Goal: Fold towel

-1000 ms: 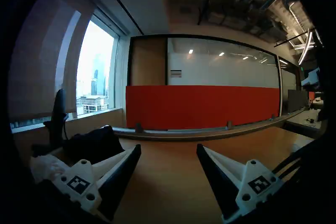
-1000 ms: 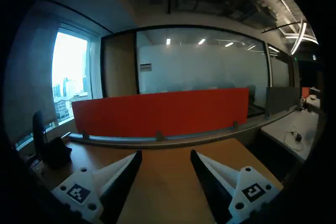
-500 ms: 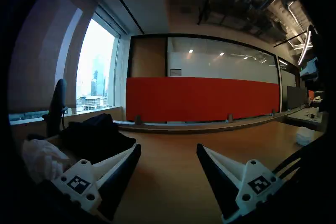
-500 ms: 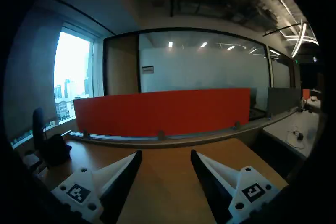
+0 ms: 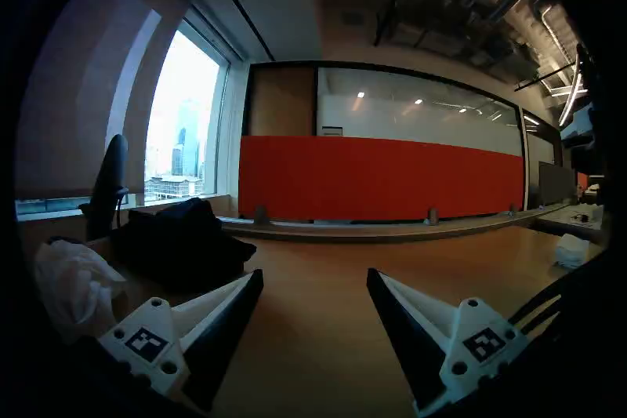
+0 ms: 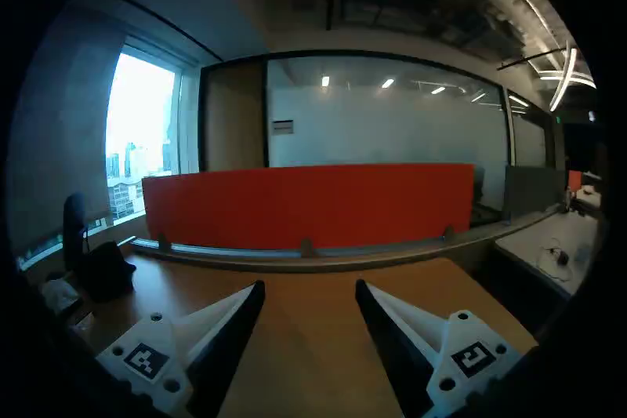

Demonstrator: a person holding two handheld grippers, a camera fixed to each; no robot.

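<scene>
Left gripper: jaws spread wide, nothing between the fingers, only bare wooden desk in the gap. Right gripper: same, jaws apart and gripping nothing, with bare desk top between them. Cannot tell if either set of fingertips touches the desk. Towel: white, crumpled in a lump, unfolded, at lower left of the left gripper view. It lies just outside the left finger, not touching it as far as can be seen. Just right of the towel and further back is a dark heap of fabric on the desk; whether the two touch is unclear. In the right gripper view the towel is a small pale patch at the far left edge, with the dark heap beside it, both well apart from the fingers. A red divider runs across the back edge of the desk, mid frame. A bright window is at upper left, with a dark chair back below it at the left edge. A small white object sits at the far right of the left gripper view, too small to identify. A white neighbouring desk is at right in the right gripper view.
</scene>
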